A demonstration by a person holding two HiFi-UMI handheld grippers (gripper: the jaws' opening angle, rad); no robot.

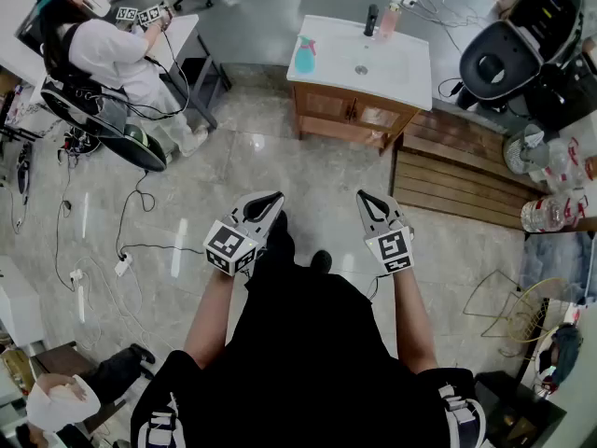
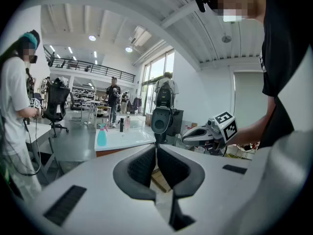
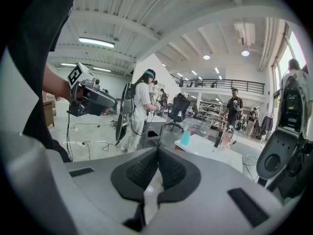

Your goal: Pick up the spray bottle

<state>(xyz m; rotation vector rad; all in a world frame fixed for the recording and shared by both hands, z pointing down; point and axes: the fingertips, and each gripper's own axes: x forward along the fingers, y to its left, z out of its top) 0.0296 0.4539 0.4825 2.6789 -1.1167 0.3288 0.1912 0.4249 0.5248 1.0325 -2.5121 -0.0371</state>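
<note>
A teal spray bottle with a pink nozzle stands at the left end of a white sink counter across the room. It also shows far off in the left gripper view, spray bottle, and in the right gripper view, spray bottle. My left gripper and right gripper are held side by side in front of my body, well short of the counter. Both are shut with nothing between the jaws: left gripper, right gripper.
A black bottle and a pink bottle stand at the counter's back edge. A seated person is at a desk to the left. A black chair and wooden pallets lie right. Cables trail on the floor.
</note>
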